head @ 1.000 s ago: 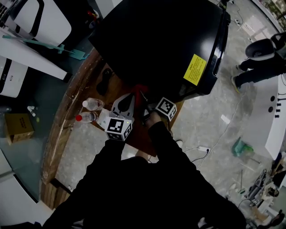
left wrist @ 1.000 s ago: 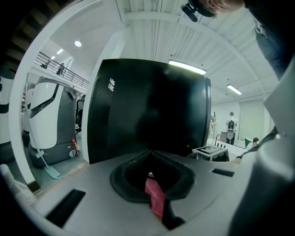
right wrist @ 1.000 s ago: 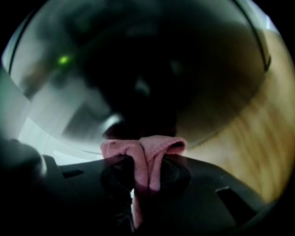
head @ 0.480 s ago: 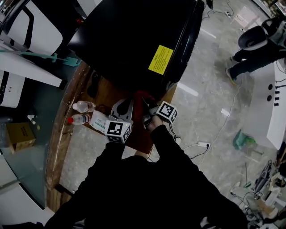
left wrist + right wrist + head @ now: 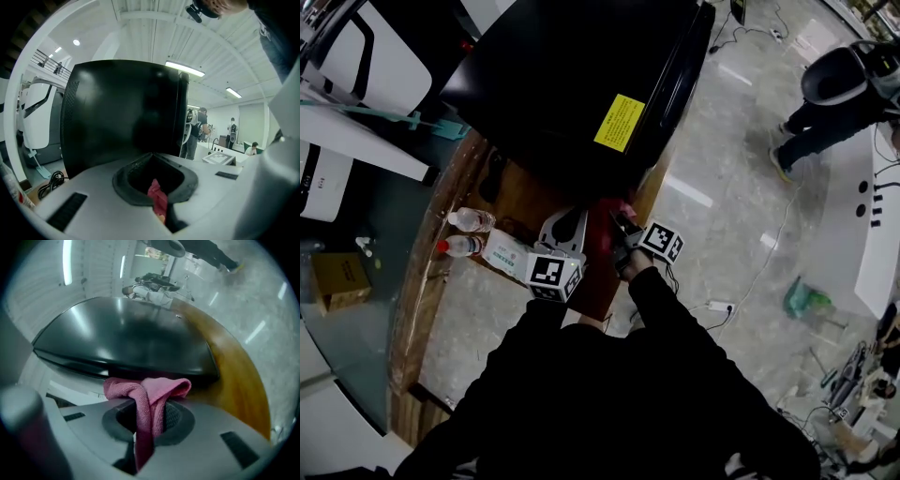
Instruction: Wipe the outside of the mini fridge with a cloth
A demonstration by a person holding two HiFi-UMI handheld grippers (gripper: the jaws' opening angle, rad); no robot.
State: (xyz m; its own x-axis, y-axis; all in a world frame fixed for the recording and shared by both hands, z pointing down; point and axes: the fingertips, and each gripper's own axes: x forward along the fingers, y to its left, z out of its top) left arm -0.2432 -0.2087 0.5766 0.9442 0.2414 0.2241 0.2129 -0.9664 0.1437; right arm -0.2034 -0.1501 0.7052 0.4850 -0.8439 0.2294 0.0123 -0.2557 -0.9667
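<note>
The fridge (image 5: pixel 581 75) stands on the wooden worktop (image 5: pixel 516 202), black and glossy, with a yellow label (image 5: pixel 619 122) on the side nearest the person. The right gripper (image 5: pixel 623 225) has its fingers closed on the pink cloth (image 5: pixel 612 208); its own view shows the fabric pinched in the seam, with a folded bunch standing proud of the tips and lying at the fridge's lower edge, apparently touching it. The left gripper (image 5: pixel 564 225) sits just beside it, pointing up at the same face; its fingers are together too, and a small pink scrap stands in their seam, so it seems to nip a corner of the cloth, though the hold is slight.

A second ago the cloth was well to the left of the label; now it lies almost directly below it, near the door-end corner; both grippers have travelled that way together, and the head has followed them. I judge this to be a wiping stroke along the bottom of that side, and nearly at its end; the upper part of the face, the top and the door look untouched by it, so most of the task seems to remain.

Two bottles (image 5: pixel 471 220) lie on the worktop to the left, well apart from the stroke.
</note>
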